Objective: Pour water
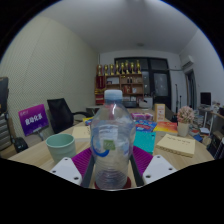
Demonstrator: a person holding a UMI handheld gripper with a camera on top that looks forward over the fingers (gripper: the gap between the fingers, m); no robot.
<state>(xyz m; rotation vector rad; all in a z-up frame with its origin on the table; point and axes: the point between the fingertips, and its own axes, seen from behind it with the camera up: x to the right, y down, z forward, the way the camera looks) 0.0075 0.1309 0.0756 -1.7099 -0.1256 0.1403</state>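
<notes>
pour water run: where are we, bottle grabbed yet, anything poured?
Done: the hand-held gripper has closed on the clear bottle, both pads against its sides. In hand: bottle upright, blue cap on. Left: uncapping and pouring; the green cup beside it shows no visible water.

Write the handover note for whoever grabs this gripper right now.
Gripper: fingers sit on either side of the clear water bottle; I cannot tell whether they press on it.
Bottle: upright between the fingers, blue cap on, blue label, on the wooden table.
Green cup: on the table beside the bottle, apart from it. Probably the target, but that is a guess.
Done: gripper is at the bottle.
Left: the cap looks to be on, so check that, then lift, tilt over the cup and pour.
</notes>
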